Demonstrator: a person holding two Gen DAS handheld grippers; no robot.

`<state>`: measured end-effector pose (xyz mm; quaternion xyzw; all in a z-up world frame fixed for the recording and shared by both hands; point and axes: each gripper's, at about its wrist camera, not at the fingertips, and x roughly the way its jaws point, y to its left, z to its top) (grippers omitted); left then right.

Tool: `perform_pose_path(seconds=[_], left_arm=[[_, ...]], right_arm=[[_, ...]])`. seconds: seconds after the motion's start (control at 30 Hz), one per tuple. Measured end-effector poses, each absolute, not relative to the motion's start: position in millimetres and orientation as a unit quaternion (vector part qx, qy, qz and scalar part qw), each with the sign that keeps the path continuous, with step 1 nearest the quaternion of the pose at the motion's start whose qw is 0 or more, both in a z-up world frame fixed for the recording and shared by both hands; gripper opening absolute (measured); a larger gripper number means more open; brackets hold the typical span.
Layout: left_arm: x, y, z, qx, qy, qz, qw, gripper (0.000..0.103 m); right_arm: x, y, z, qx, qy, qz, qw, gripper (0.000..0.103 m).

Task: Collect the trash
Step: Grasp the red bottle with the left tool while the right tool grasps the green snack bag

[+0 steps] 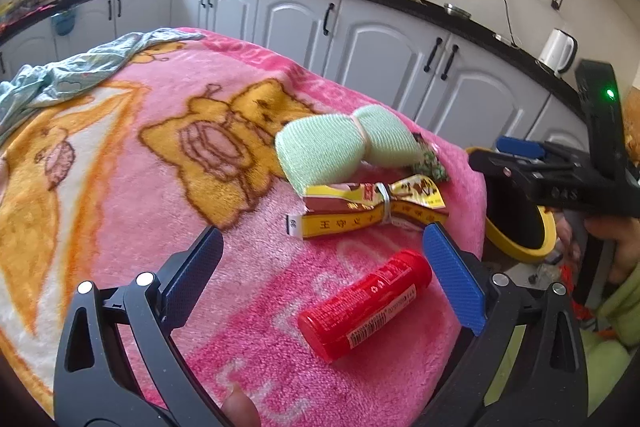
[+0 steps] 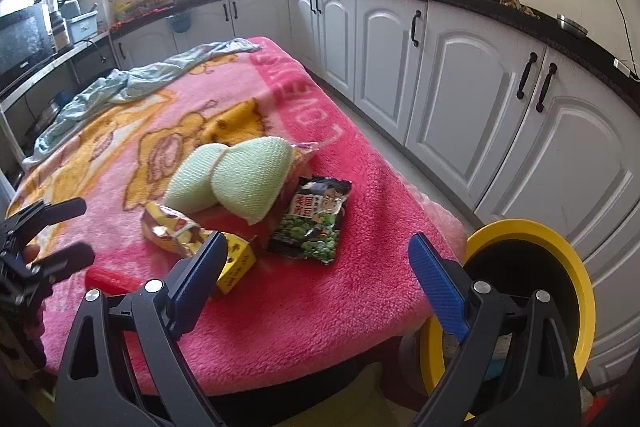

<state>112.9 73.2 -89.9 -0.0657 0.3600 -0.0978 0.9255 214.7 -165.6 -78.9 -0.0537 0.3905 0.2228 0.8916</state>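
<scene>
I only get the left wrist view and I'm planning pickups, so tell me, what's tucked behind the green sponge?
Observer: A dark snack packet printed with green peas, lying flat beside the green sponge.
Operator: Is the right gripper carrying anything?
Observer: No, the right gripper is open and empty.
Operator: It blocks my view of the bin. Where is it?
Observer: The yellow-rimmed bin sits just off the blanket's near corner, its dark mouth facing the right gripper.

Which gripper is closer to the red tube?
Left. The left gripper hangs right over the red tube, its open jaws either side of it. The right gripper is off to the side, by the yellow bin.
</scene>
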Motion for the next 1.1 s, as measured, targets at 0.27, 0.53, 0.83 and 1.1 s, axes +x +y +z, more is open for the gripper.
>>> perform_pose_path(seconds=[0.27, 0.53, 0.83, 1.1], left_arm=[[115, 59, -103, -0.040, 0.385, -0.137, 0.912, 0.092], [114, 42, -113, -0.011, 0.403, -0.172, 0.899, 0.092], [116, 28, -127, 0.025, 0.431, -0.180, 0.884, 0.063], [117, 25, -128, 0.052, 0.432, -0.168, 0.884, 0.041]], right_arm=[[229, -164, -94, -0.057, 0.405, 0.214, 0.887, 0.089], [245, -154, -112, -0.056, 0.428, 0.222, 0.874, 0.081], [264, -152, -127, -0.031, 0.459, 0.229, 0.858, 0.059], [267, -160, -131, -0.011, 0.463, 0.232, 0.855, 0.032]])
